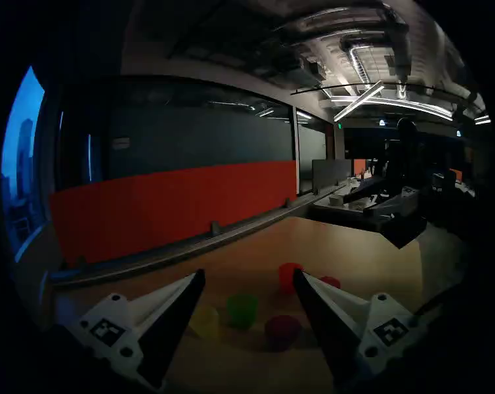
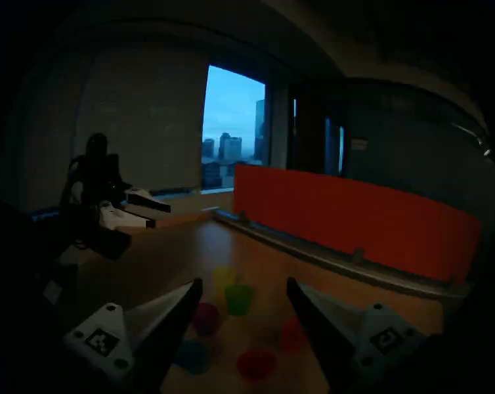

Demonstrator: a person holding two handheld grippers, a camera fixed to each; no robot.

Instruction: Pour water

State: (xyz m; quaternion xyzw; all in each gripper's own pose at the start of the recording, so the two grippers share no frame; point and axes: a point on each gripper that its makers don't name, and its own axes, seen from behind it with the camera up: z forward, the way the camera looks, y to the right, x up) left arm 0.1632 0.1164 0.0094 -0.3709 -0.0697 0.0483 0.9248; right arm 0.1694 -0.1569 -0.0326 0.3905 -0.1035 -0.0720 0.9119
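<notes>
Left gripper [image 1: 247, 272] and right gripper [image 2: 243, 281] hovered before the green cup [image 1: 241, 310], jaws open and empty, seemingly poised to grasp.

The left gripper [image 1: 247, 276] reaches up from the bottom of the left gripper view, fingers spread wide, gripping nothing. The right gripper [image 2: 243, 282] sits likewise at bottom centre of the right gripper view, fingers apart.

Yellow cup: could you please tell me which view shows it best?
The left gripper view: the yellow cup stands near and whole, beside the green cup. The right gripper view shows it smaller and fainter, beyond the green cup.
</notes>
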